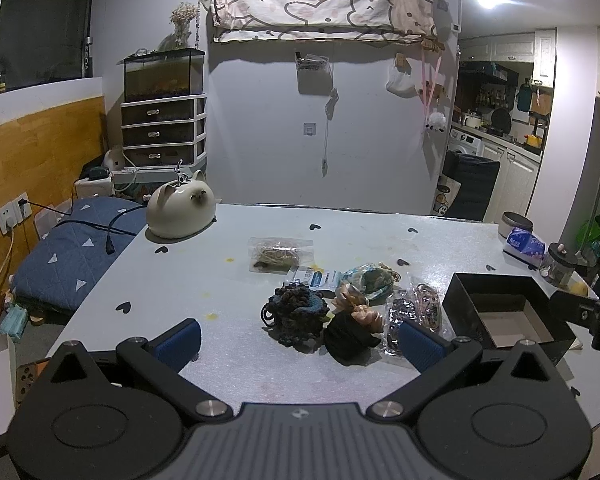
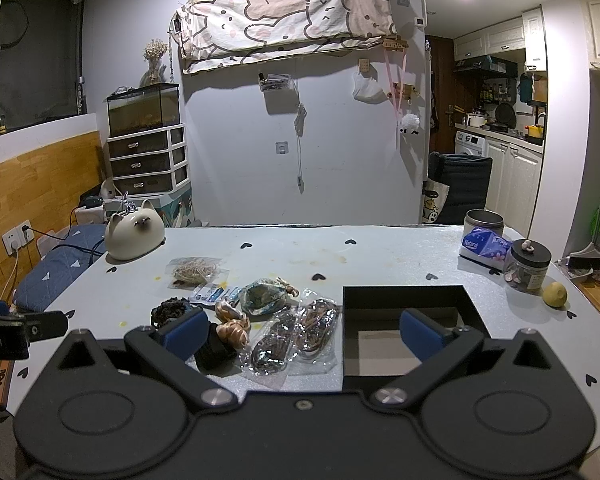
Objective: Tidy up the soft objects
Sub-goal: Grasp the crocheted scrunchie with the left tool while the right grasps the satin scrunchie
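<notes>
The soft things lie in a loose heap near the middle of the table (image 1: 180, 280), toward its near edge: a dark crocheted scrunchie (image 1: 296, 308), a black scrunchie (image 1: 348, 340), a tan satin one (image 1: 354, 306), a teal pouch (image 1: 370, 278) and two clear packets of hair ties (image 2: 296, 336). Just to their right stands the black box (image 2: 404, 300), and as far as we can see it holds nothing, so we judge the sorting not yet begun. Our left tongs (image 1: 298, 338) hang spread above the heap, and our right tongs (image 2: 300, 332) are spread too, pinching nothing. A bag of twine (image 1: 278, 256) lies farther back, and a cat-shaped pot (image 1: 180, 210) sits at the far left corner.
</notes>
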`<state>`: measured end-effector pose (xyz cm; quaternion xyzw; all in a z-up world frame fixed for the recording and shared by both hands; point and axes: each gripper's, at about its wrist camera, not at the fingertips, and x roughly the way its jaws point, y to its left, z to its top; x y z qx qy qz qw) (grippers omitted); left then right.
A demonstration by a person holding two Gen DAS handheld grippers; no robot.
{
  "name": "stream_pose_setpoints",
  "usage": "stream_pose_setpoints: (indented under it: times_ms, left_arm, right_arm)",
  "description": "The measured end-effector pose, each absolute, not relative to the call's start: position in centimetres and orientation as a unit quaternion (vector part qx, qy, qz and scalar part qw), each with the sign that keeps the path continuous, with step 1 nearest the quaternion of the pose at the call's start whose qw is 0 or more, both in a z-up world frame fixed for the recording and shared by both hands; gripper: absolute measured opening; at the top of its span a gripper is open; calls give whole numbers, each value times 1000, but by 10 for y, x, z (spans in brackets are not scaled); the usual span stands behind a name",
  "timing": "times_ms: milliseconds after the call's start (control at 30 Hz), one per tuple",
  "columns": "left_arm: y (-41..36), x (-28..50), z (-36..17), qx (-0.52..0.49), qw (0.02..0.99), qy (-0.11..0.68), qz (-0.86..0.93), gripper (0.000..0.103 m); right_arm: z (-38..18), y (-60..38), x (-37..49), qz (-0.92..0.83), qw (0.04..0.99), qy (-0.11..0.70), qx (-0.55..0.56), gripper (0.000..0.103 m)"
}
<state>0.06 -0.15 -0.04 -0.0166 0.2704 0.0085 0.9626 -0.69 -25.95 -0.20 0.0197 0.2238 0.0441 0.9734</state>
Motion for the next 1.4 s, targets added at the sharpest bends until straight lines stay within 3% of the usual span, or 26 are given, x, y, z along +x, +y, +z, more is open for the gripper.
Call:
stream_pose_setpoints:
  times_ms: [433, 1200, 1400]
  left_arm:
    - [-19, 34, -8, -16, 956, 293, -2, 103]
    - [-38, 165, -22, 23, 935, 349, 56, 103]
    - [-27, 190, -44, 37, 924, 380, 31, 103]
  right_arm:
    - [-11, -265, 18, 52, 970, 238, 24, 103]
    - [-21, -292, 170, 135, 966, 221, 26, 103]
    - [-37, -270, 205, 155, 940, 301, 43, 103]
